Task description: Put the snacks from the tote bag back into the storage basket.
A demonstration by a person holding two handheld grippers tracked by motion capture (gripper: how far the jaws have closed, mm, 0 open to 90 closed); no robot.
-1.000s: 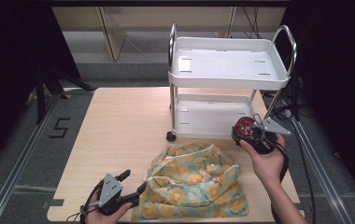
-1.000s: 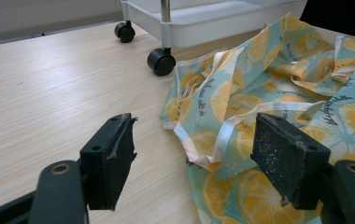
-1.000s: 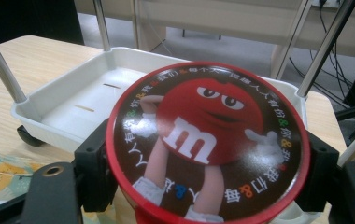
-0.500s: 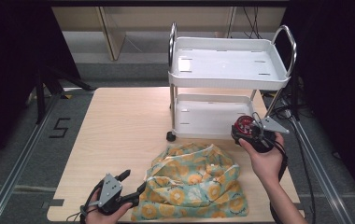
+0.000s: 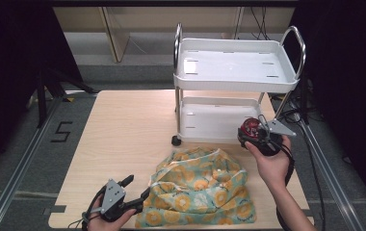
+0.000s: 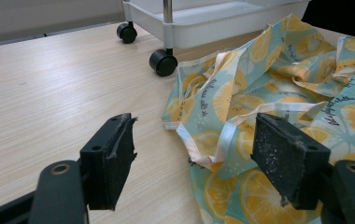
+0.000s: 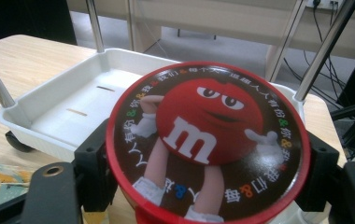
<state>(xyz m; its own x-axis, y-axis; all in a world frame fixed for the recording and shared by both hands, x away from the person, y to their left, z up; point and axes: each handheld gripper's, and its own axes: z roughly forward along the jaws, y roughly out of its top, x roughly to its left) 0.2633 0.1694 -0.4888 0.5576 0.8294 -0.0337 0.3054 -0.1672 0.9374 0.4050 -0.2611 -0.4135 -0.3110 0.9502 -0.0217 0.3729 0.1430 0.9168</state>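
Observation:
A round red M&M's tin point(image 7: 208, 142) sits clamped between the jaws of my right gripper point(image 5: 258, 137), held in the air just in front of the white cart's lower tray point(image 5: 219, 120). The same tin point(image 5: 251, 129) shows in the high view at the cart's front right corner. A yellow-and-teal lemon-print cloth bag point(image 5: 202, 187) lies crumpled on the table near the front edge. My left gripper point(image 5: 135, 187) stands open at the bag's left edge, its jaws on either side of a pale handle strap point(image 6: 222, 135).
A white two-tier cart point(image 5: 236, 65) on black castors point(image 6: 163, 62) stands at the back right of the wooden table point(image 5: 128, 130). Dark floor and cables lie off the right side.
The right gripper with the tin has shifted very slightly toward the cart's lower tray. The left gripper and bag stay put.

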